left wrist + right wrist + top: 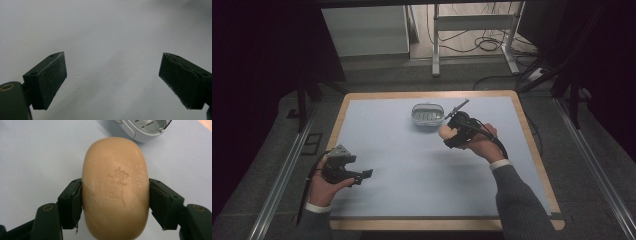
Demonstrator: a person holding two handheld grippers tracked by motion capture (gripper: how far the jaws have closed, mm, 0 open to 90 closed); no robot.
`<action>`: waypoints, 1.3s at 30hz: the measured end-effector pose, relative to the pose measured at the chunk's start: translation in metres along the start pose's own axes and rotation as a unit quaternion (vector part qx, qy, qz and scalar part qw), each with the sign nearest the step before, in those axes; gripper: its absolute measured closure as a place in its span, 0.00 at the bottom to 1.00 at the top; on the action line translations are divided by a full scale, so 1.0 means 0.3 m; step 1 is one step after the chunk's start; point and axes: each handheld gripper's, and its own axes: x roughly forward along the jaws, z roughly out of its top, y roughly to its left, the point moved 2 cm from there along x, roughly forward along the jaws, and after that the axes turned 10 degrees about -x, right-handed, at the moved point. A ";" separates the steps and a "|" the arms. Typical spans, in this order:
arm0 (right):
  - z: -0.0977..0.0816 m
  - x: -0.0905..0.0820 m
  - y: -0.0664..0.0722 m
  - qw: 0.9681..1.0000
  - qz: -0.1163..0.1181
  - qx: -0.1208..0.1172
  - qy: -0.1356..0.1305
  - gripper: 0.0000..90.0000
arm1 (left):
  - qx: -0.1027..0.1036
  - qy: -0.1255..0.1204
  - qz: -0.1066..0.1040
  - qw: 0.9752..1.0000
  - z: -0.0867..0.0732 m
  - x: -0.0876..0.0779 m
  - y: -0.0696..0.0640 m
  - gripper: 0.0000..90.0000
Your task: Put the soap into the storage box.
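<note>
High view: we see the pale blue mat (412,165) covering the table, its wooden edge (539,155) showing all round. The left gripper (364,175) sits at the near left, close to the mat's left edge. The wide middle of the mat lies bare between the two hands. The right gripper (447,134) is right of centre toward the far side, pinching the soap bar (445,132). The soap dish (428,114) stands just beyond it, near the far edge; its ribbed inside holds nothing we can make out.

Left gripper view: we note the jaws spread wide apart, bare mat (110,50) between them.

Right gripper view: we see both pads pressed on the tan soap bar's (116,187) long sides, stamped face up. The soap dish's (142,128) rim lies just past the bar's far end, apart from it.
</note>
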 end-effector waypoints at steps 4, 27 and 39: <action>0.012 0.000 -0.012 1.000 0.002 0.000 -0.001 0.36 | 0.000 0.001 0.000 1.000 0.000 0.001 0.000 0.09; 0.071 0.012 -0.090 1.000 -0.005 0.000 -0.005 0.36 | -0.001 -0.001 -0.001 1.000 -0.001 0.001 0.001 0.09; 0.093 0.036 -0.126 1.000 -0.008 -0.001 -0.001 0.36 | 0.000 0.001 -0.001 1.000 -0.001 0.002 0.002 0.09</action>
